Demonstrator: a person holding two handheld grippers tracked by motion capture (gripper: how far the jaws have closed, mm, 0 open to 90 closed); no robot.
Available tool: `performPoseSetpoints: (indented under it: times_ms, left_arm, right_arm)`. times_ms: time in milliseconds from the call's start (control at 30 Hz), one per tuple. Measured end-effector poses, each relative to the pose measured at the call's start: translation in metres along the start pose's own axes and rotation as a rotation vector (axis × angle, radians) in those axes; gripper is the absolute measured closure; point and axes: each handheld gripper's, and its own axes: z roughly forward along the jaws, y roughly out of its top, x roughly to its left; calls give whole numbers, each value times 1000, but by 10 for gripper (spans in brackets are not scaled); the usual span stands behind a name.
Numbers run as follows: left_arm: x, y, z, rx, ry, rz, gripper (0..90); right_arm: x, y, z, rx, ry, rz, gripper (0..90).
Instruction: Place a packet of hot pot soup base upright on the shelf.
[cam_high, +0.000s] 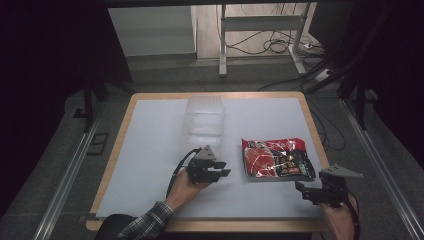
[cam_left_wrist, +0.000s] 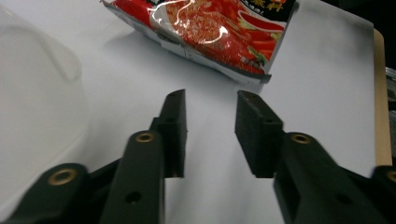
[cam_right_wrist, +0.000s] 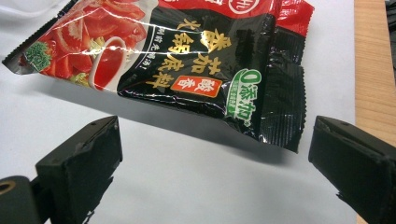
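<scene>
While the red-and-black sauce packet (cam_high: 277, 158) lies flat near the tabletop's (cam_high: 150, 150) right edge, the left gripper (cam_high: 221, 173) hovers just beside it, jaws narrowed but grasping nothing. Near the front right corner, the right gripper (cam_high: 303, 190) faces the packet, jaws spread wide and released.

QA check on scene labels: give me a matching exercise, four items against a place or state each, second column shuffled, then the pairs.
Items
1. sauce packet
2. clear plastic container
3. left gripper
4. right gripper

Descriptions
A. see-through, standing near the table's middle, beyond the left hand
B. jaws wide apart, nothing between them, aimed at the packet's black end, near the table's front right corner
C. red and black, lying flat on the white mat, right of centre
D. jaws narrowly apart, nothing between them, pointing toward the packet from its left

Pairs: 1-C, 2-A, 3-D, 4-B
</scene>
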Motion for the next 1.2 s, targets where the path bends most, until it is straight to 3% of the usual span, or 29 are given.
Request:
performPoseSetpoints:
  times_ms: [200, 333, 700, 867, 1067, 1167, 1200]
  left_arm:
    - [-1, 11, 15, 3, 14, 27, 824]
    - [-1, 16, 22, 2, 17, 23, 895]
    - [-7, 37, 44, -19, 24, 13, 898]
    - [-9, 42, 60, -28, 57, 7, 898]
    - [-8, 47, 78, 0, 101, 38, 898]
    - [-7, 47, 81, 9, 108, 34, 898]
    - [-8, 46, 82, 31, 119, 56, 898]
  right_arm:
    - [-1, 0, 0, -6, 1, -2, 32]
    - [-1, 0, -1, -10, -1, -4, 32]
    - [-2, 0, -1, -6, -1, -8, 32]
    - [-2, 0, -1, -7, 0, -12, 32]
    - [-2, -1, 0, 2, 3, -4, 32]
    - [-2, -1, 0, 2, 3, -4, 32]
    - [-2, -1, 0, 2, 4, -4, 32]
